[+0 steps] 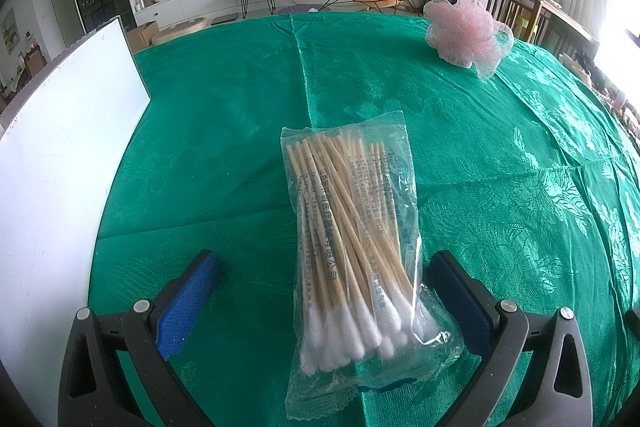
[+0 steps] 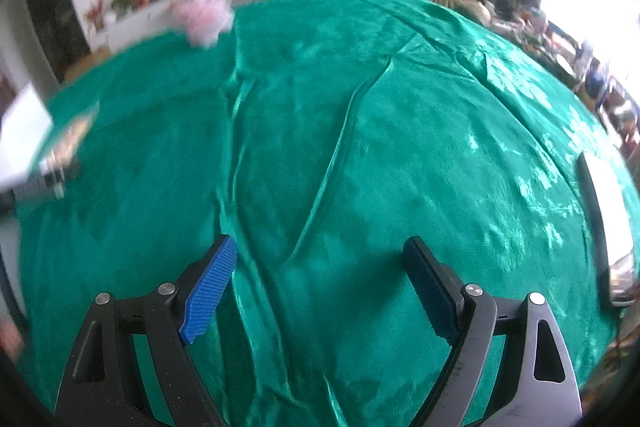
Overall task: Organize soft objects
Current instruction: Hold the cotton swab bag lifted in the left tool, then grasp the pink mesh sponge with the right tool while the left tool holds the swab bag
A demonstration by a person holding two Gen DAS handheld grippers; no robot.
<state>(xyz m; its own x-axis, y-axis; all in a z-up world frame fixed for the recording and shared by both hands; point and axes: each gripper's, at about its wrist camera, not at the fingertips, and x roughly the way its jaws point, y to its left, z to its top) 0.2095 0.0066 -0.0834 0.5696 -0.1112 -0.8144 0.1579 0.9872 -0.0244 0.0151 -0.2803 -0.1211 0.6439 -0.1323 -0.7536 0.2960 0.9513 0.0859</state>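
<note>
A clear bag of cotton swabs (image 1: 352, 247) lies flat on the green tablecloth (image 1: 208, 131), white tips nearest. The left gripper (image 1: 324, 267) is spread wide, one finger on each side of the bag. A pink bath puff (image 1: 466, 31) sits far ahead, to the right. The right gripper (image 2: 320, 255) is spread wide over bare cloth.

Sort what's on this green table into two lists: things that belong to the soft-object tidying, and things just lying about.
Part of the job:
- bag of cotton swabs, between the open fingers of the left claw
- pink mesh bath pouf, near the far edge

Just lying about:
- white board at the left
- green tablecloth
- dark-rimmed object at the right edge; too cropped to identify
</note>
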